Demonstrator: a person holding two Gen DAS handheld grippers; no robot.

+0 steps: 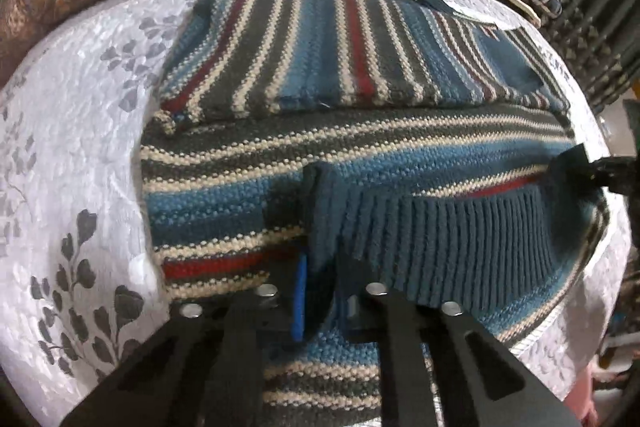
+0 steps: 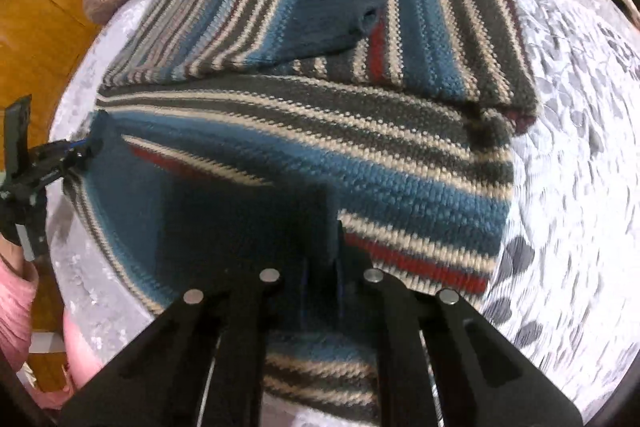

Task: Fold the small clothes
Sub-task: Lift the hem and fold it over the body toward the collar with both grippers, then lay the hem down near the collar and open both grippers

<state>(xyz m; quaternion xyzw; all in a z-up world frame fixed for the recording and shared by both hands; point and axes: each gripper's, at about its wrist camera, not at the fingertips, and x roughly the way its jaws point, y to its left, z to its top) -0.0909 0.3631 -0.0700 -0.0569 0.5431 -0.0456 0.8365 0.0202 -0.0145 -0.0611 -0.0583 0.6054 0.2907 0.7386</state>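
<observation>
Your left gripper (image 1: 320, 291) and right gripper (image 2: 320, 275) each pinch the ribbed hem (image 1: 460, 243) of the striped sweater (image 1: 320, 155), which lies just ahead of the fingers on the quilted bed cover (image 1: 80, 147). It looks a thick, limp knit, so grip the ribbing at both corners. Its long axis seems to run away from your fingertips, neck farthest.
</observation>
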